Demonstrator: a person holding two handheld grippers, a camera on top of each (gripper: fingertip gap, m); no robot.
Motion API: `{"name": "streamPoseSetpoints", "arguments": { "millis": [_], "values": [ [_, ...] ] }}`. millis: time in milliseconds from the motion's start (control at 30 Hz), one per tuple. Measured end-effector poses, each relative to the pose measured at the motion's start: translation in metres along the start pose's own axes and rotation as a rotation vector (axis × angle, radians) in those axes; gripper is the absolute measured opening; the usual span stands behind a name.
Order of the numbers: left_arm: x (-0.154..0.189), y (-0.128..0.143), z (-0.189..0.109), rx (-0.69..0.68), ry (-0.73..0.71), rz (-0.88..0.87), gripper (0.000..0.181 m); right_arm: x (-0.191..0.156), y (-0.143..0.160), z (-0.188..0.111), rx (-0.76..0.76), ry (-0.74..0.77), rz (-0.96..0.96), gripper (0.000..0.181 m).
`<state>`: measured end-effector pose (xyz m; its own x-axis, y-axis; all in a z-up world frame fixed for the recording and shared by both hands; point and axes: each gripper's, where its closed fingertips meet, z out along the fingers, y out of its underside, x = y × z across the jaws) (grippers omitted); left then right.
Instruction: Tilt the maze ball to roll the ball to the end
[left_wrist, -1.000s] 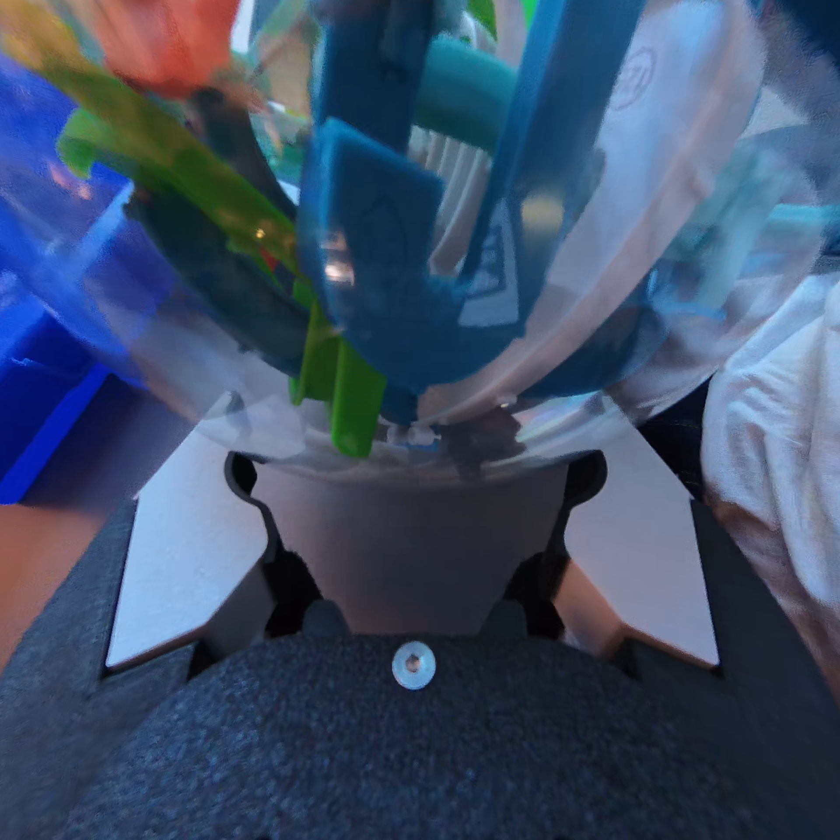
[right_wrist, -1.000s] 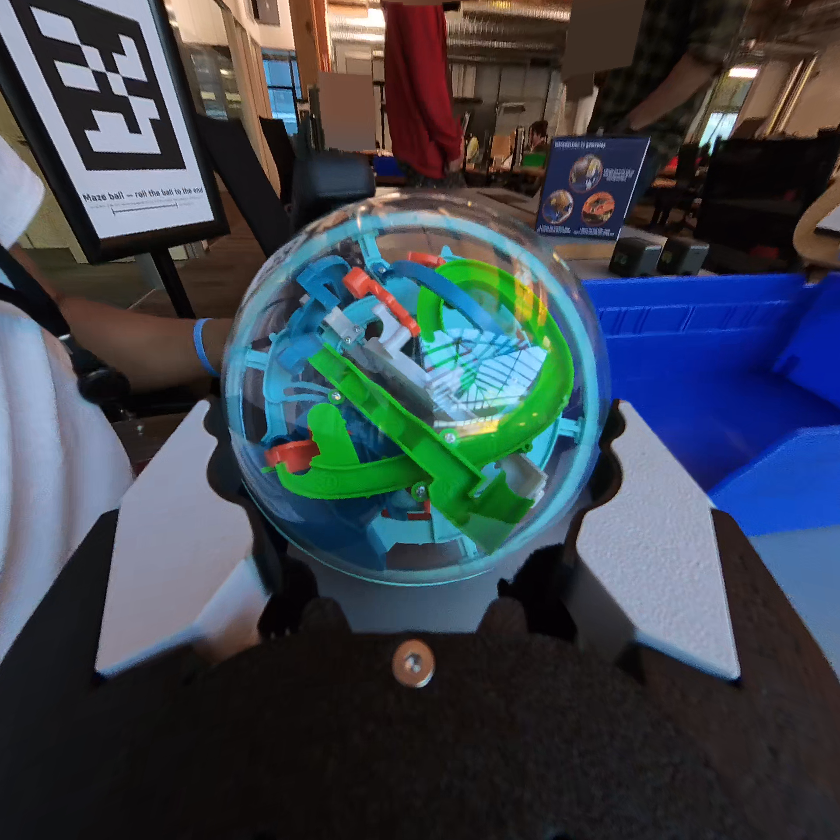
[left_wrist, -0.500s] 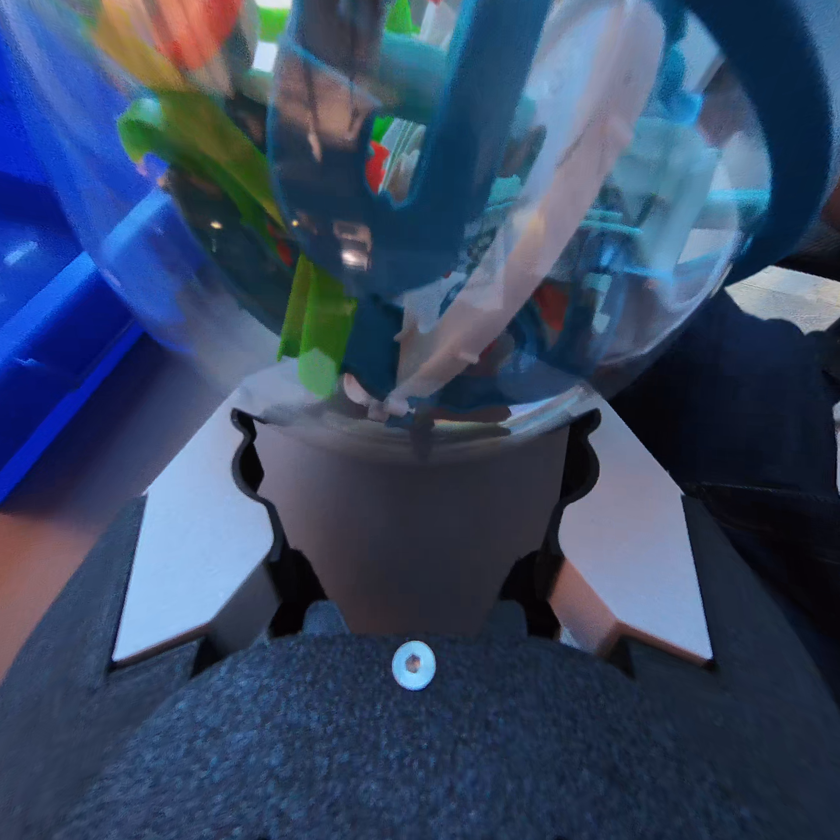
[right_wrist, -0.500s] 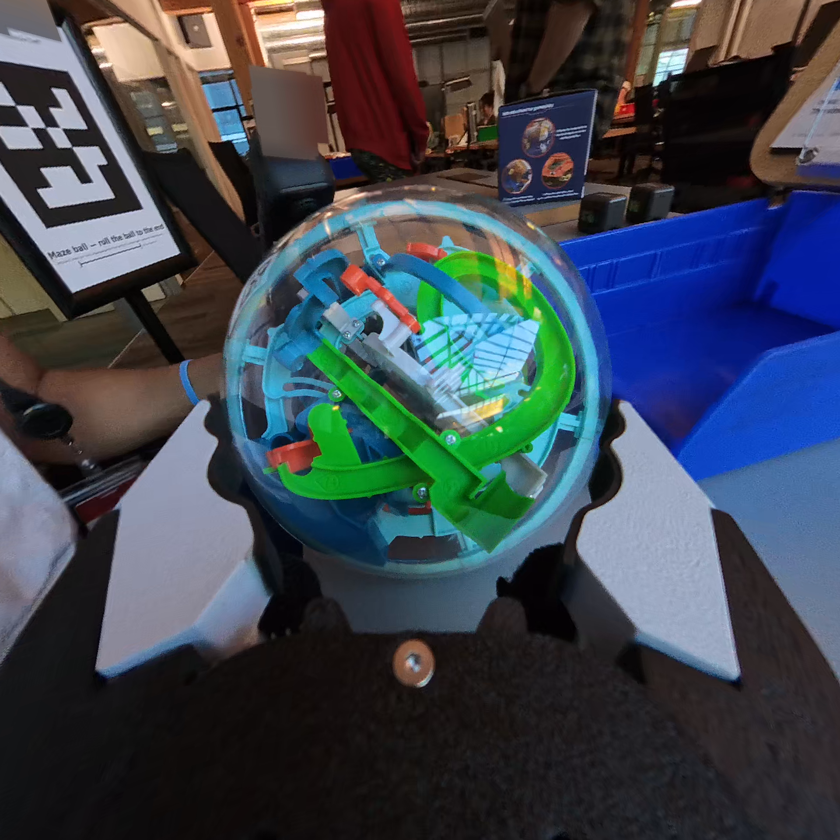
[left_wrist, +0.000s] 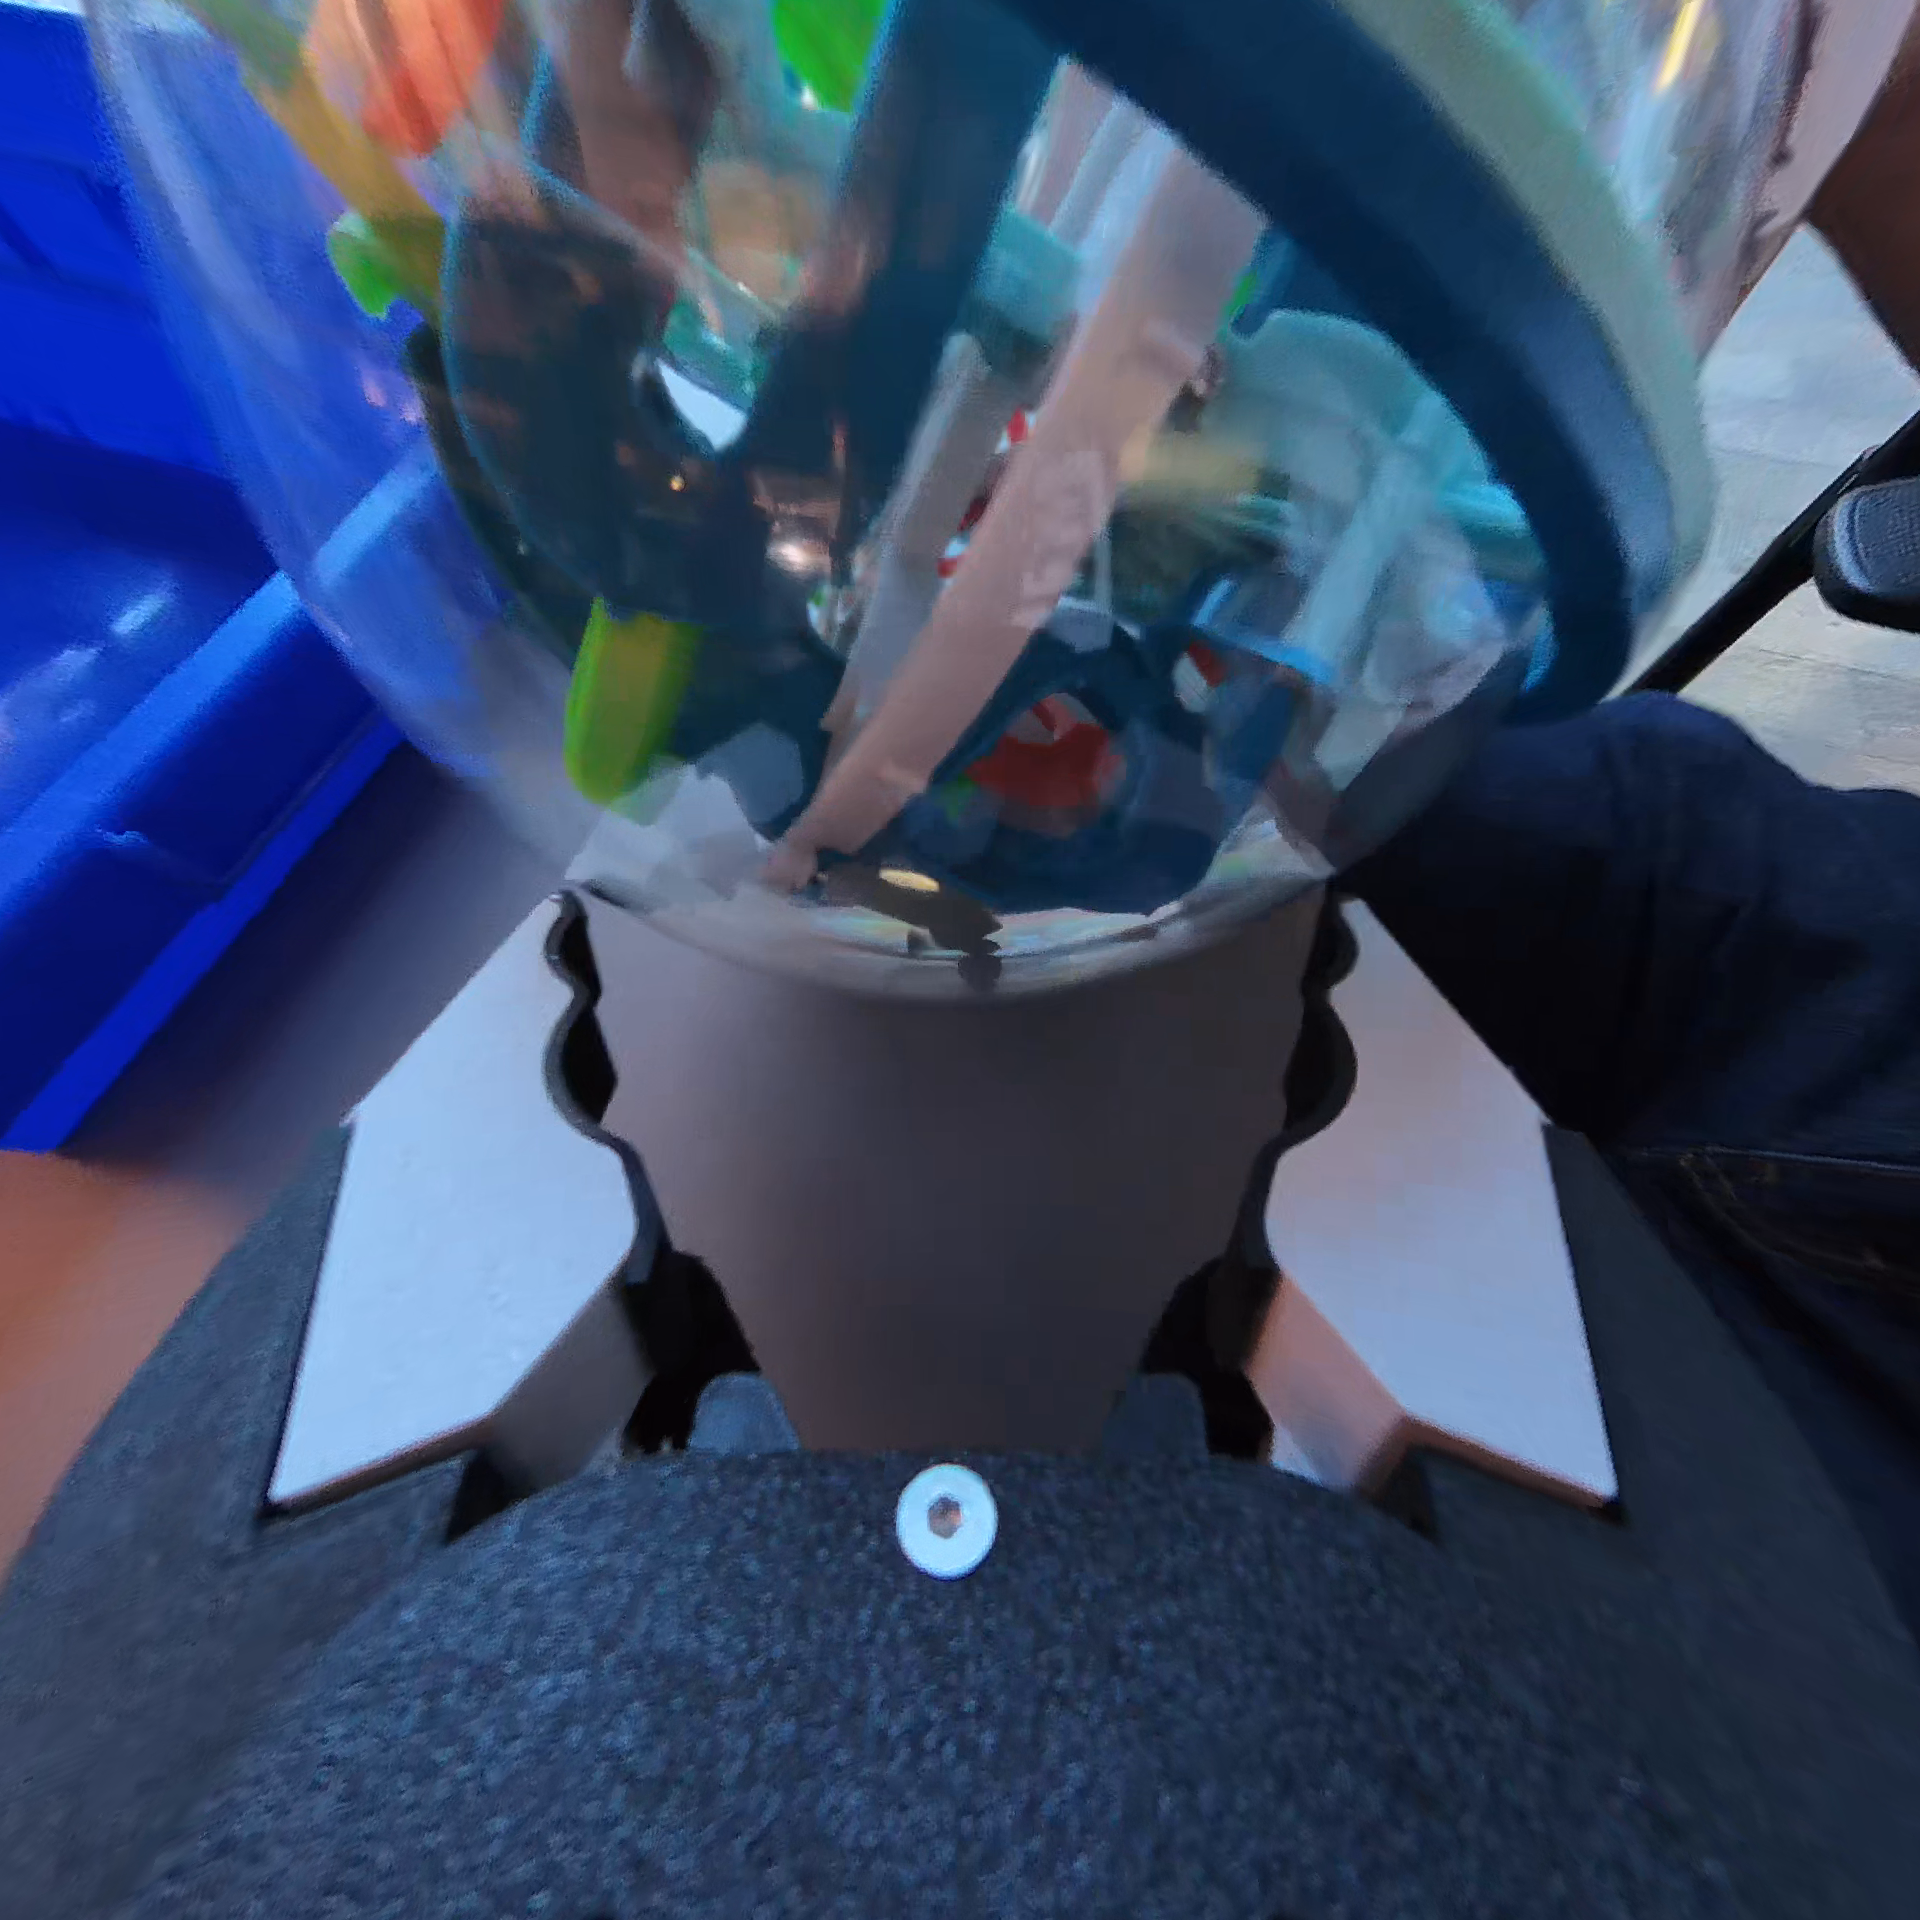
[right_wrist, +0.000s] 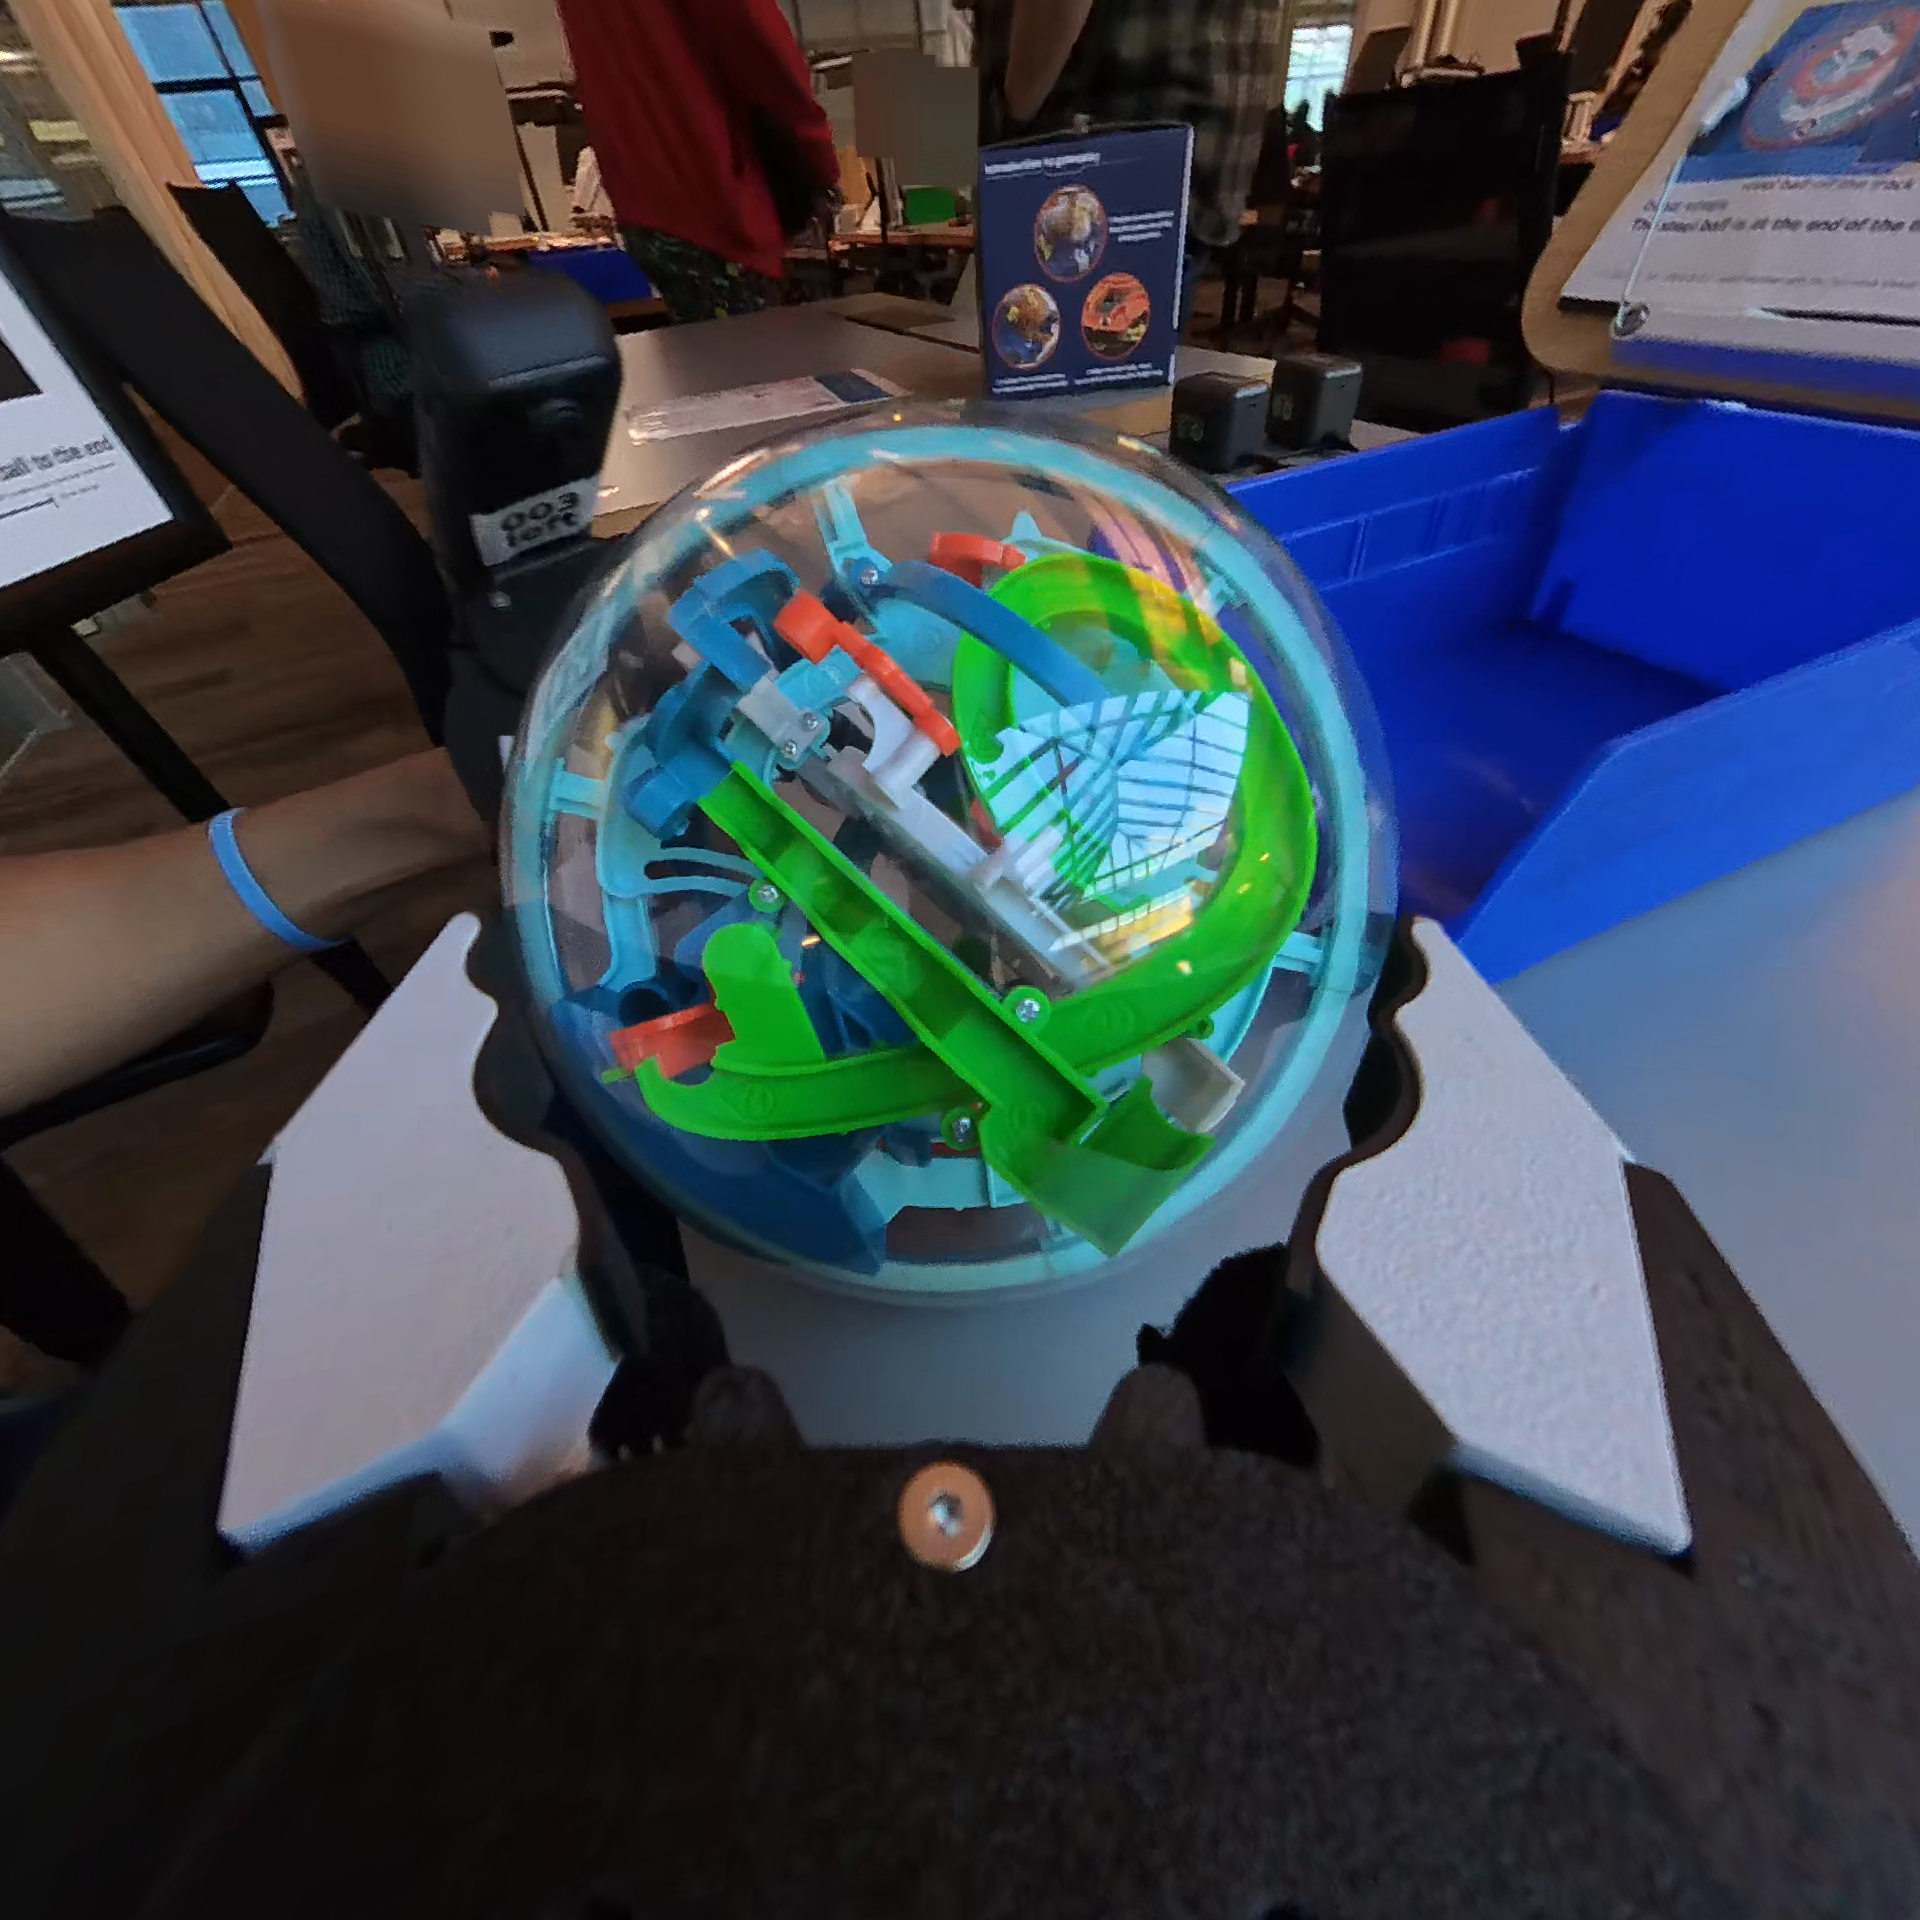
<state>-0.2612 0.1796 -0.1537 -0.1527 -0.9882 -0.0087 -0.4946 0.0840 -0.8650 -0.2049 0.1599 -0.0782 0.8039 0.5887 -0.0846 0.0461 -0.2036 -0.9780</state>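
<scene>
The maze ball (right_wrist: 935, 862) is a clear sphere with green, blue, orange and white tracks inside. My right gripper (right_wrist: 940, 935) is shut on it, one finger on each side at its widest part, and holds it off the table. In the left wrist view the ball (left_wrist: 987, 468) is blurred and fills the top. My left gripper (left_wrist: 945, 914) has its jaws wide apart, tips against the ball's lower shell. The left gripper's black body (right_wrist: 520, 416) shows behind the ball at the upper left. I cannot make out the small ball inside.
A blue bin (right_wrist: 1662, 727) stands to the right on the grey table (right_wrist: 1714, 1039); it also shows in the left wrist view (left_wrist: 125, 623). A sign stand (right_wrist: 62, 447) and a forearm with a blue wristband (right_wrist: 156, 904) are at the left. People stand behind.
The right gripper has swung with the ball, shifting the background left and bringing the bin nearer. In the left wrist view the ball has turned and slid toward the fingertips, and the jaws have narrowed slightly.
</scene>
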Motion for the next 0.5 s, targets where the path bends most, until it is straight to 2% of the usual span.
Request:
{"name": "streamPoseSetpoints", "arguments": {
  "millis": [133, 167, 267, 333, 400, 500],
  "values": [
    [0.015, -0.012, -0.014, 0.096, 0.119, -0.141, 0.157, 0.009, 0.006, 0.008, -0.074, 0.096, 0.101, 0.155],
    [0.017, -0.017, -0.017, 0.130, 0.127, -0.174, 0.159, 0.012, 0.007, 0.012, -0.093, 0.129, 0.148, 0.155],
    [0.004, -0.024, -0.021, 0.169, 0.028, -0.266, 0.159, 0.009, 0.005, 0.024, -0.120, 0.211, 0.288, 0.154],
    [-0.006, -0.024, -0.024, 0.179, -0.026, -0.356, 0.159, 0.002, 0.003, 0.033, -0.132, 0.233, 0.288, 0.154],
    [-0.017, -0.020, -0.031, 0.198, -0.067, -0.443, 0.156, -0.007, -0.005, 0.040, -0.096, 0.189, 0.254, 0.151],
    [-0.018, -0.014, -0.042, 0.243, 0.002, -0.515, 0.146, -0.001, -0.024, 0.034, 0.022, 0.101, 0.322, 0.144]
  ]
}}
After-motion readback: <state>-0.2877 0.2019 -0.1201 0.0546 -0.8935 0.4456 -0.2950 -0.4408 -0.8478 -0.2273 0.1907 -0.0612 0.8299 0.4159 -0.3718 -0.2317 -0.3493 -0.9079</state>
